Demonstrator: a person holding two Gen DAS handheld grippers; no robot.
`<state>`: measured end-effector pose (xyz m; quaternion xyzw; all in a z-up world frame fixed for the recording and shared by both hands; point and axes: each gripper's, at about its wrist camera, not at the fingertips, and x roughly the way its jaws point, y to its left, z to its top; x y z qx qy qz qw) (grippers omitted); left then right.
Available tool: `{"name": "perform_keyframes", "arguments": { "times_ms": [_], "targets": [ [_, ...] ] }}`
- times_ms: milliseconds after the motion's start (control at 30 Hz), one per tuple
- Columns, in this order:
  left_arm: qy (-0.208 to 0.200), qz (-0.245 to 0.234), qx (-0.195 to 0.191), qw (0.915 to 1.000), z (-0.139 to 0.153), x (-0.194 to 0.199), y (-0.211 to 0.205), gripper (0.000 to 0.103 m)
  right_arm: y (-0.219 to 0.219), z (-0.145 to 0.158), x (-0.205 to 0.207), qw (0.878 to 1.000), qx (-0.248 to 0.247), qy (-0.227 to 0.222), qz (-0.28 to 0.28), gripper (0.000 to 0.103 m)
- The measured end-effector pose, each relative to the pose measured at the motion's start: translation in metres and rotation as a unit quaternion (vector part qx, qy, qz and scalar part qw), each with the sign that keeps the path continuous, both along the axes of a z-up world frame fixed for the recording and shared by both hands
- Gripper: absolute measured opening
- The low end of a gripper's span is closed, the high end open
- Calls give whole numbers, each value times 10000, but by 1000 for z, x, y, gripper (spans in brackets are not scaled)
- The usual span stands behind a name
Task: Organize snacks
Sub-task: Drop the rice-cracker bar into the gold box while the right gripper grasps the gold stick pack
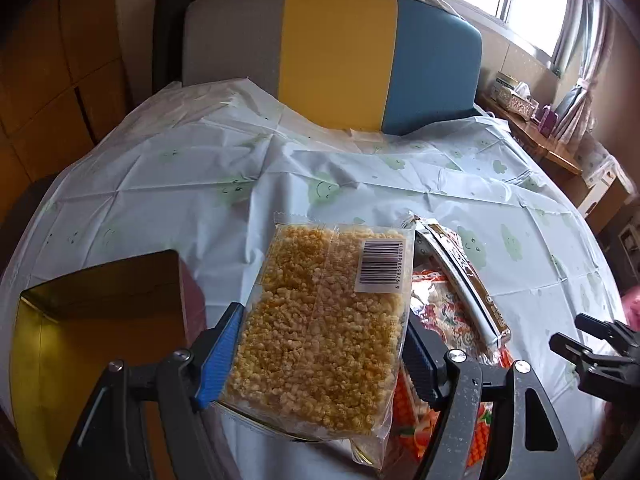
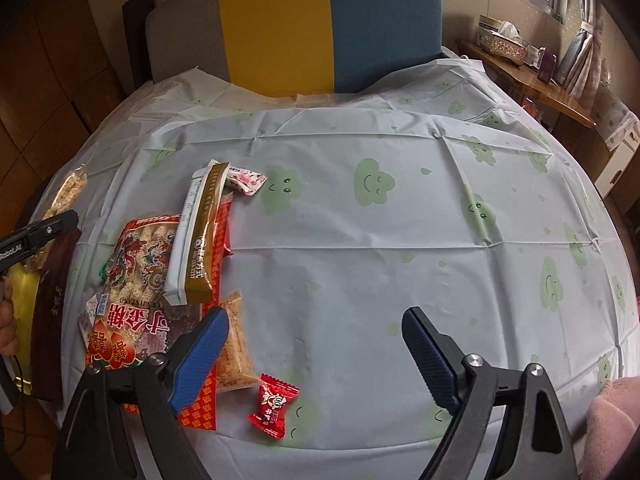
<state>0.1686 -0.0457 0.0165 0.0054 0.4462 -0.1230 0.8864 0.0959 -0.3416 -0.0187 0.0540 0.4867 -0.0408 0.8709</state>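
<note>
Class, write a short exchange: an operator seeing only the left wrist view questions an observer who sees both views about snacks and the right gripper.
Operator: My left gripper holds the puffed rice pack. Any loose snacks elsewhere?
Observer: A red wrapped candy lies alone on the tablecloth, near the right gripper.
Operator: Is that gripper holding anything?
Observer: No, its jaws stand open, pressing on nothing.

Left gripper (image 1: 320,344) tilted downward, blue pads pressed against both sides of puffed-rice packet (image 1: 324,328), packet held lifted. Right gripper (image 2: 316,356) angled downward, jaws spread wide, nothing held between pads.
</note>
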Motion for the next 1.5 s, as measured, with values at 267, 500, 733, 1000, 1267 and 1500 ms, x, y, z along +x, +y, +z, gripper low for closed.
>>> {"name": "perform_keyframes", "arguments": {
  "times_ms": [267, 500, 733, 1000, 1267, 1500],
  "targets": [
    [-87, 1048, -340, 9939, 14, -36, 100, 74, 31, -2, 11, 9988, 49, 4, 486, 74],
    [454, 1996, -272, 9785, -19, -28, 160, 74, 60, 1, 47, 9976, -22, -206, 656, 74],
    [522, 2067, -110, 9770, -36, 10, 143, 76, 70, -14, 79, 9961, -84, -369, 801, 74],
    [324, 2077, 346, 9770, -39, 3, 120, 76, 71, -36, 89, 9936, 62, -118, 1121, 29],
    [-66, 1849, 382, 9820, -24, -46, 100, 76, 80, -39, 87, 9916, -209, -27, 1279, 29],
    [-44, 1686, 449, 9847, -25, -84, 90, 76, 86, -39, 83, 9887, -318, 5, 1467, 29]
  ]
}}
